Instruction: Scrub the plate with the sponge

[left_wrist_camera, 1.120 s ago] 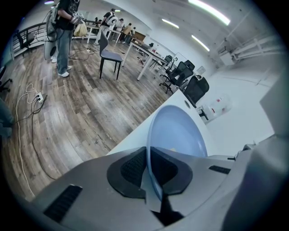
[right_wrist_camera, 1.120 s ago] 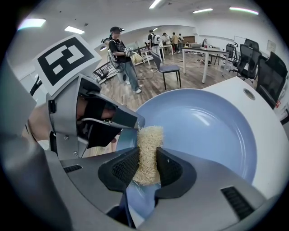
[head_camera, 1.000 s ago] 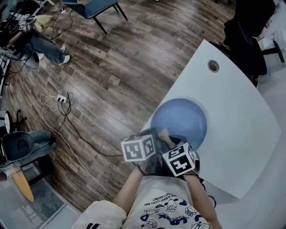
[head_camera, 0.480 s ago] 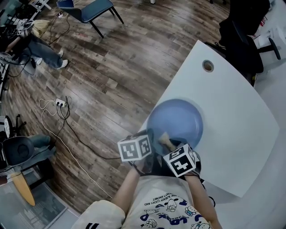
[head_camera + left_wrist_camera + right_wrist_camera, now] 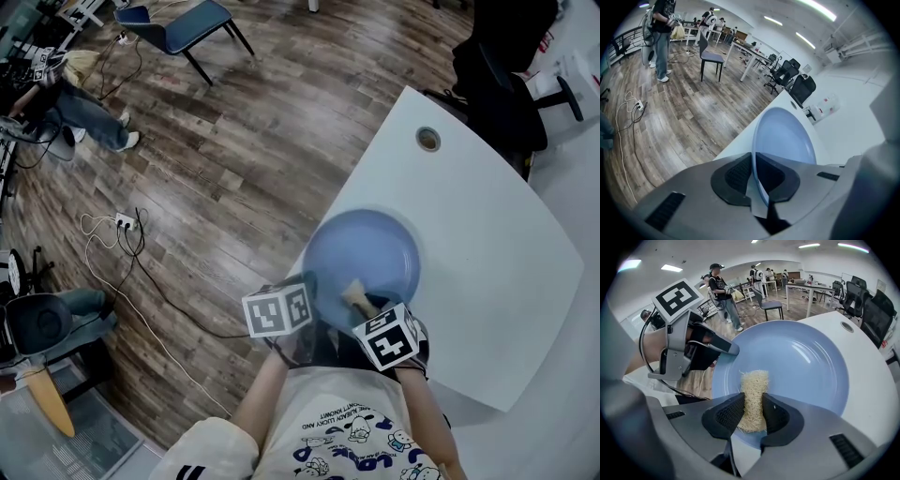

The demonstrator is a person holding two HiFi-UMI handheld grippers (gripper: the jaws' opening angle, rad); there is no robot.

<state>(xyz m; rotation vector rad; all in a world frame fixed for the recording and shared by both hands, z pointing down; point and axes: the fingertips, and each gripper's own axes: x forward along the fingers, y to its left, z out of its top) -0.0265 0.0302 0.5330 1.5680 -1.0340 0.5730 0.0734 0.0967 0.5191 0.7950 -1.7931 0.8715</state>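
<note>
My right gripper [image 5: 751, 411], matt grey plastic with grid-textured black pads [image 5: 729, 414], clamps a coarse, fibrous sponge [image 5: 752, 390] on the smooth, faintly glossy blue plate [image 5: 361, 248] at the matt white table's [image 5: 487, 272] left edge, above a wood-grain plank floor [image 5: 234, 159].

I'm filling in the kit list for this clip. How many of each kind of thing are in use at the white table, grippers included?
Grippers: 2, the left gripper and the right gripper
Plates: 1, the blue plate, its rim clamped in the left gripper
Sponges: 1, the tan sponge, pinched by the right gripper against the plate
Total: 4
</note>
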